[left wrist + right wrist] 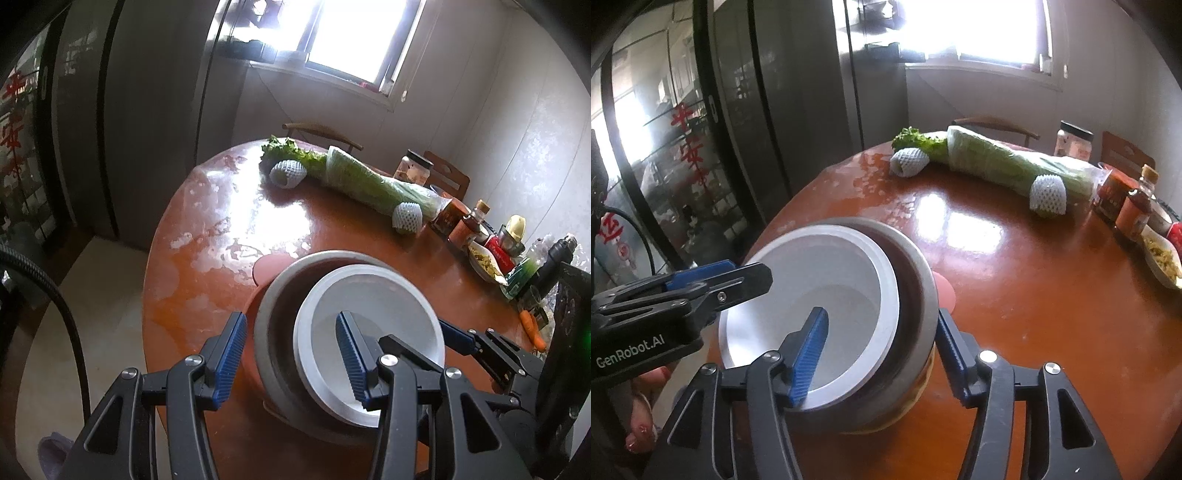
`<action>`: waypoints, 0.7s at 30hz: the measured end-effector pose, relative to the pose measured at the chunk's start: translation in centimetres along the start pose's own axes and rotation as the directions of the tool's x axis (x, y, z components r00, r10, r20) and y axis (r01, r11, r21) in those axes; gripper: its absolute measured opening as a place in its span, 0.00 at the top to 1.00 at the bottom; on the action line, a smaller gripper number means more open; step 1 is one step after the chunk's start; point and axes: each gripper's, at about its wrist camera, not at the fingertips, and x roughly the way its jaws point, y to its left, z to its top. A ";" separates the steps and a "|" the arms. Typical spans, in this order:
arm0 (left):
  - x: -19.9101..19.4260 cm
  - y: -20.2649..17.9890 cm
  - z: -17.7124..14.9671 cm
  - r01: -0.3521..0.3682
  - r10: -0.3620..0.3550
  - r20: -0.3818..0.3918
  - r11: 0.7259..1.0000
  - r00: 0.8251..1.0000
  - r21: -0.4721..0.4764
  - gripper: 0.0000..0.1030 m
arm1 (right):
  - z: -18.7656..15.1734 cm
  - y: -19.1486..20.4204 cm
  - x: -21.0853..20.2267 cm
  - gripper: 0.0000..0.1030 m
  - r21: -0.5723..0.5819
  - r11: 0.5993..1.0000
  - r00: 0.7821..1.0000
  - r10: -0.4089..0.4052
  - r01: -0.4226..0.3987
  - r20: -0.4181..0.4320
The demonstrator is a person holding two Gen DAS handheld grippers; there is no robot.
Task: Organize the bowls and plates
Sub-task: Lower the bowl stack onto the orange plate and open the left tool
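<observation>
A white bowl point(373, 295) sits nested in a larger grey bowl point(273, 295) at the near edge of the round red-brown table point(207, 280). A pink plate point(267, 266) pokes out behind them. My left gripper point(290, 316) straddles the left rims, one finger outside the grey bowl and one inside the white bowl; gaps show beside both pads, so it is open. My right gripper point(881, 313) straddles the right rims of the white bowl point(820, 266) and grey bowl point(916, 273) the same way. Its outer finger lies close to the grey wall and its inner pad stands off it, so it is open.
A bagged leafy vegetable point(997, 162) and two foam-netted fruits point(1047, 195) lie at the table's far side. Jars, bottles point(476, 218), a dish of food point(1163, 258) and a carrot point(532, 325) crowd the right edge. Chairs stand behind; a dark fridge point(92, 110) is on the left. A person's hand point(639, 435) shows low left.
</observation>
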 end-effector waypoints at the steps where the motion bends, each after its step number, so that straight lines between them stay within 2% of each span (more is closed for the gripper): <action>1: -0.2 0.0 0.0 -0.004 0.004 0.004 1.000 1.000 0.001 0.51 | 0.0 0.0 -0.1 0.40 -0.001 1.000 1.000 -0.003 0.003 0.002; 12: -2.3 -0.9 -0.3 -0.017 0.016 0.040 1.000 0.999 0.023 0.51 | 0.1 -0.5 -2.3 0.30 -0.003 1.000 0.997 -0.021 0.022 0.079; 21: -3.6 -2.7 -1.4 -0.042 0.039 0.049 0.997 0.998 0.066 0.51 | -0.7 -1.0 -5.2 0.28 -0.002 0.999 0.993 -0.042 0.043 0.114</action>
